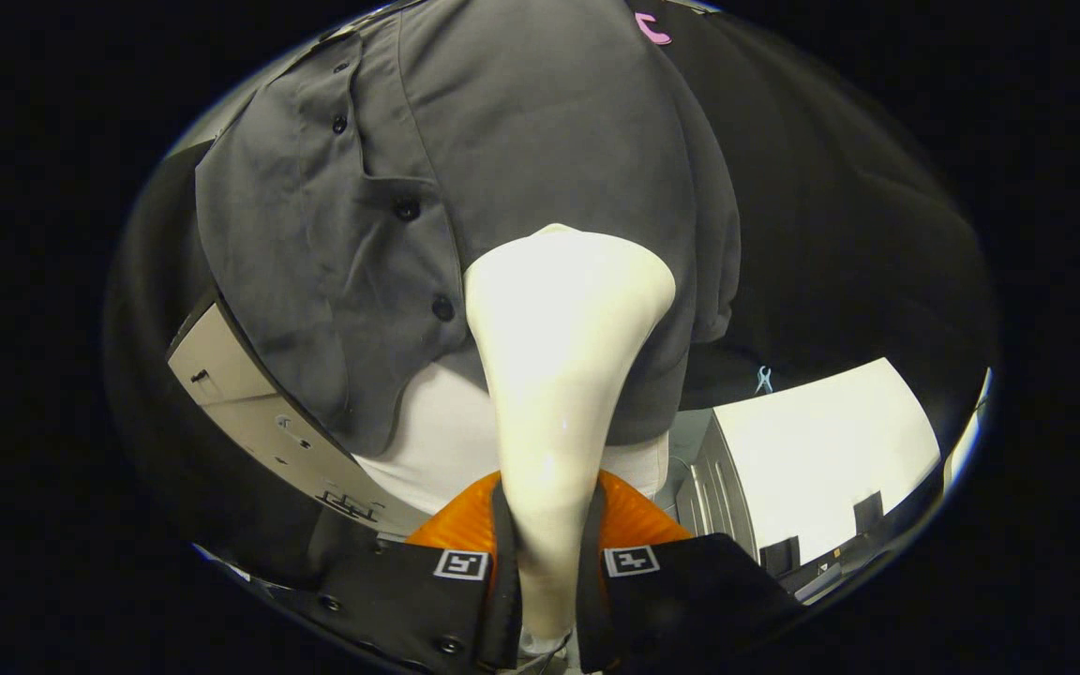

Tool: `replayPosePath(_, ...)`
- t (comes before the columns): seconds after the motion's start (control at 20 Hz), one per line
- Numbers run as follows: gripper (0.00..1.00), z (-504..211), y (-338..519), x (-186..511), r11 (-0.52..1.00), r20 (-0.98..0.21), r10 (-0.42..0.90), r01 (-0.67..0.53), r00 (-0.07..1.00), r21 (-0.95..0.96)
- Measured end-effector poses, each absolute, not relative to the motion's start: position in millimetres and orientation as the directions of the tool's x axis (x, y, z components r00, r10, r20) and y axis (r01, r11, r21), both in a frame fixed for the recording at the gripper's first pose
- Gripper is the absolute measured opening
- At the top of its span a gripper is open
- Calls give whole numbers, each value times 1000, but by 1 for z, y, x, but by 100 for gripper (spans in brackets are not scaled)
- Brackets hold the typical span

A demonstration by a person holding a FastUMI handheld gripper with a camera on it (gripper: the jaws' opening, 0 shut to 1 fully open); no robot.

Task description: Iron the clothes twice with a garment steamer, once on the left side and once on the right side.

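- A white dress form carries the clothing; its bare lower part shows below the hem.
- A dark grey buttoned shirt hangs directly on the form, covering most of it.
- Beyond the form, to the right, lies a pale flat surface; whether floor or desk is unclear.
- Two small dark blocks stand on that surface.
- The tongs clamp the garment steamer, its head against the shirt.

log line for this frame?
claw: shut on cream plastic steamer handle | steamer head: against dark grey buttoned shirt, beside button placket | shirt: on white mannequin
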State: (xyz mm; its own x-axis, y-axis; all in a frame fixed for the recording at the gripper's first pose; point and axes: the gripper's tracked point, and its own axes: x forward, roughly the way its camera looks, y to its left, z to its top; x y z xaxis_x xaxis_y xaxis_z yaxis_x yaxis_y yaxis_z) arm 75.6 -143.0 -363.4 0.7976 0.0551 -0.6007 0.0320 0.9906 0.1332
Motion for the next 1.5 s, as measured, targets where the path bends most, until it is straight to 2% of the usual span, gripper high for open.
replayPosePath(0.3, 31, -401, -147, 50, 990, -651, 38, 58, 758, 125)
replayPosePath(0.45, 31, -382, -137, 32, 988, -635, 47, 58, 771, 143)
replayPosePath(0.75, 31, -275, -109, -7, 989, -531, 60, 24, 845, 149)
replayPosePath(1.1, 31, -125, -63, -24, 996, -341, 55, -30, 938, 79)
replayPosePath(1.5, 31, -30, -7, -38, 994, -198, 81, -63, 977, 93)
